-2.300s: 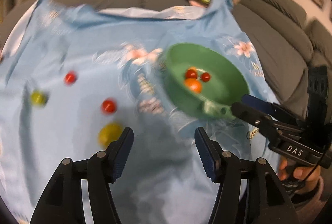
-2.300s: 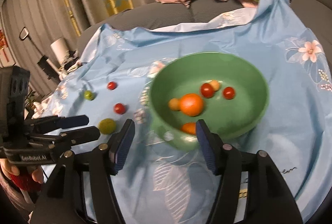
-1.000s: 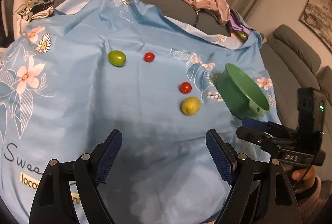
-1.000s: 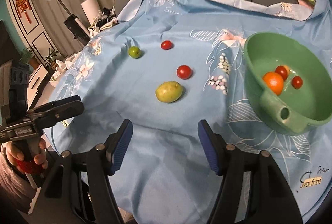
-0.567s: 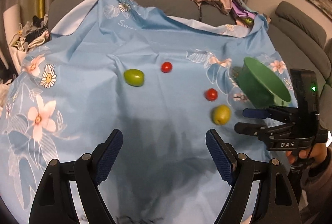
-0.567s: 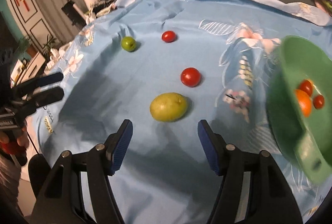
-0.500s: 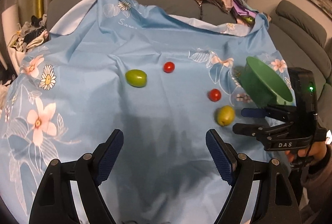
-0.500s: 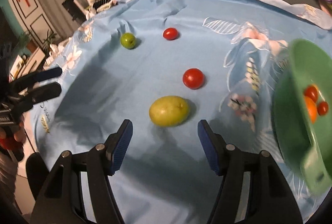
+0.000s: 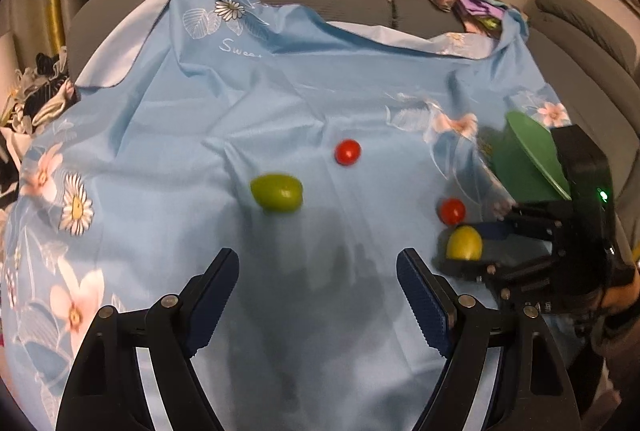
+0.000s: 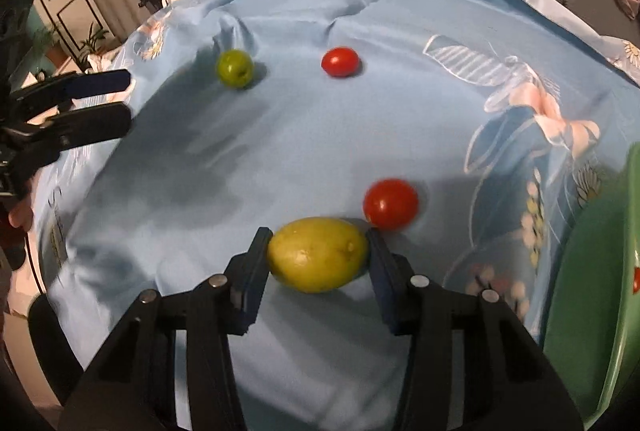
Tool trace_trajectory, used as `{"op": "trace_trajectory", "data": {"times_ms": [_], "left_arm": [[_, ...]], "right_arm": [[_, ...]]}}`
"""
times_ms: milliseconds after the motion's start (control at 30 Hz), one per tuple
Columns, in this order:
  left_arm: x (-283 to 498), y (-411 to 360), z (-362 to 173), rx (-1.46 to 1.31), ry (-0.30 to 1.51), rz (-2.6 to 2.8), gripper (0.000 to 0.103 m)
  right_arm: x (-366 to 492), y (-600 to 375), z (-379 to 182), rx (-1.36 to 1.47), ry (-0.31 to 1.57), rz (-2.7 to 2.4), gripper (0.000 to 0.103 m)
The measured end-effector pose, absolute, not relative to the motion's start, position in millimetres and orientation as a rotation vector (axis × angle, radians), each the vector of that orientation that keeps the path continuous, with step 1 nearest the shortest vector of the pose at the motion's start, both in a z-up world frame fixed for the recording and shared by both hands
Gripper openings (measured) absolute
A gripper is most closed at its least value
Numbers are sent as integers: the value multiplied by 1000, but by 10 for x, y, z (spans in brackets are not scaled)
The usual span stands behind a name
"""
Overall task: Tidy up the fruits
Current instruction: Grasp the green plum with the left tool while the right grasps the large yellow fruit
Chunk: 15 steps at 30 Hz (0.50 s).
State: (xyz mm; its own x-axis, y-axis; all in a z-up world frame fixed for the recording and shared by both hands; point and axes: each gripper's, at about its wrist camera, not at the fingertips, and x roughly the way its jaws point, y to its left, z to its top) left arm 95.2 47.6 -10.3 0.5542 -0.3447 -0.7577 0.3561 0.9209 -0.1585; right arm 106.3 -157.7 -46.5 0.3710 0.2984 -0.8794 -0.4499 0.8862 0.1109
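so half a second back our right gripper (image 10: 318, 257) was hanging over the cloth with its jaws spread wide and the yellow-green fruit (image 10: 318, 254) sitting out in front of them. now the fingers have closed in and each pad touches one end of that fruit, so we've got it pinched, and it's resting on the blue floral cloth (image 10: 304, 135). from the left wrist view we see the same fruit (image 9: 464, 243) tucked between the right gripper's (image 9: 470, 245) fingers.

the near red tomato (image 10: 391, 204) sits just behind the held fruit, close to the right finger. the far red tomato (image 10: 340, 62) and the small green fruit (image 10: 235, 68) are well apart from it, further back on the cloth, same spots as before.

the green bowl (image 10: 592, 271) has slid further toward the right edge of the right wrist view, only its rim and a bit of wall showing.

our left gripper (image 9: 316, 295) hasn't changed: jaws wide apart, nothing between them, above bare cloth, with the green fruit (image 9: 277, 192) ahead of it.
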Motion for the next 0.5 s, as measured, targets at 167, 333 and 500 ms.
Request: {"op": "trace_trajectory", "data": {"times_ms": [167, 333, 500], "left_arm": [[1274, 291, -148, 41, 927, -361, 80], [1544, 164, -355, 101, 1002, -308, 75], [1663, 105, -484, 147, 1018, -276, 66]], "right_arm": [[1384, -1593, -454, -39, 1102, 489, 47], [1517, -1583, -417, -8, 1082, 480, 47], [1496, -1679, -382, 31, 1061, 498, 47]]}}
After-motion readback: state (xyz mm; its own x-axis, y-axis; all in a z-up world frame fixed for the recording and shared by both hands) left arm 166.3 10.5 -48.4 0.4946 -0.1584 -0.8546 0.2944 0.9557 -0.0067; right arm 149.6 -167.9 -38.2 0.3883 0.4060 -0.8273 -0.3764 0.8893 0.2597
